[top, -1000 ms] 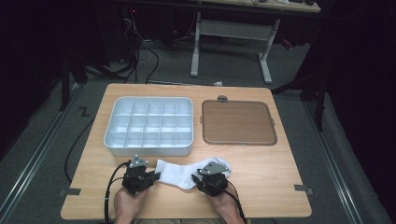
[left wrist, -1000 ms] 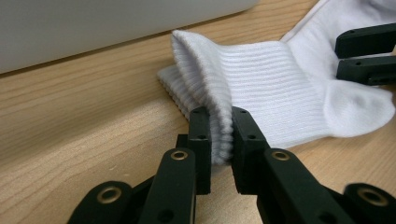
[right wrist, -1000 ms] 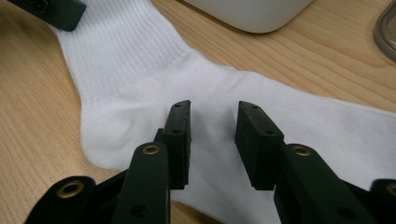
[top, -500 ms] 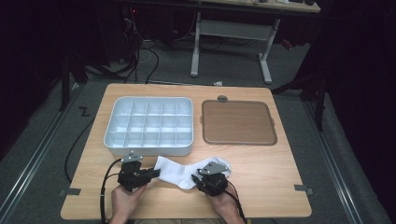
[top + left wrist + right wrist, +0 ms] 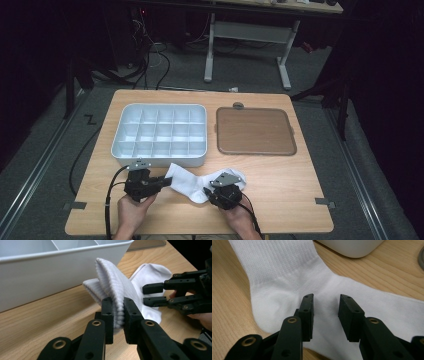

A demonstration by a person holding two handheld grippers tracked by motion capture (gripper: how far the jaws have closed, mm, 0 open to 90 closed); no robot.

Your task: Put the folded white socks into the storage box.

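sock (image 5: 117, 287): ribbed cuff lifted off the table, foot flat
left gripper (image 5: 117, 315): clamped on the cuff
right gripper (image 5: 325, 312): jaws apart, tips on the heel

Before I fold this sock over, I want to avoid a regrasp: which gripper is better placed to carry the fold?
Left, most likely. The left gripper is shut on the ribbed cuff of the sock, lifted beside the white tray. The right gripper stands open above the sock's heel, gripping nothing.

One sock (image 5: 192, 181), one divided tray (image 5: 159, 135), one brown lid (image 5: 255, 131), two grippers.
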